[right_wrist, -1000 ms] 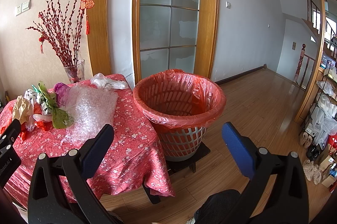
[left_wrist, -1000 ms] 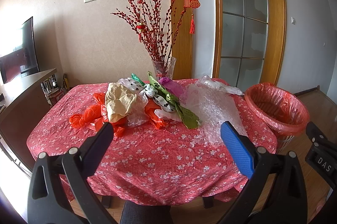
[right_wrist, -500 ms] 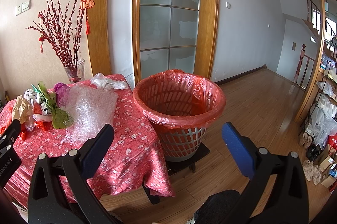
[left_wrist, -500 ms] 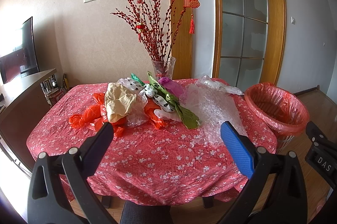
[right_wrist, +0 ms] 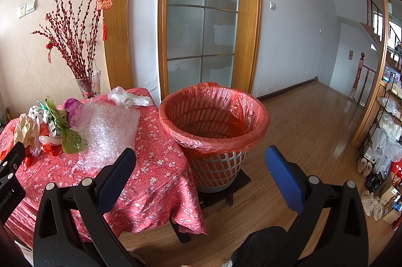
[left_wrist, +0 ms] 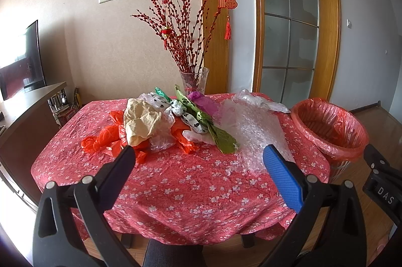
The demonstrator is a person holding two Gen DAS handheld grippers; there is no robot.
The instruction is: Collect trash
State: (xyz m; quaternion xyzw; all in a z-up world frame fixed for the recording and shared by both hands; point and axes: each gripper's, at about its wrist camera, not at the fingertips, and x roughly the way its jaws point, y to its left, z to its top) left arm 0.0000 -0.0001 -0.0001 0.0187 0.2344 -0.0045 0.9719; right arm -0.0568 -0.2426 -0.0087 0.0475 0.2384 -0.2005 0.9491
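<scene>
A heap of trash lies on the red flowered tablecloth (left_wrist: 191,181): an orange plastic bag (left_wrist: 105,138), tan crumpled paper (left_wrist: 142,122), green wrapping (left_wrist: 221,138), purple paper (left_wrist: 201,99), a sheet of bubble wrap (left_wrist: 253,126) and a clear bag (left_wrist: 256,101). A white basket lined with an orange bag (right_wrist: 213,126) stands beside the table's right edge. My left gripper (left_wrist: 198,166) hovers open over the near side of the table, short of the heap. My right gripper (right_wrist: 199,166) is open in front of the basket, holding nothing.
A glass vase (left_wrist: 193,83) of red branches stands at the table's far edge. A brown counter (left_wrist: 22,116) with a TV lies left. Wooden floor (right_wrist: 314,131) stretches right toward shelves with bags and shoes (right_wrist: 382,141). A glass door (right_wrist: 201,23) is behind the basket.
</scene>
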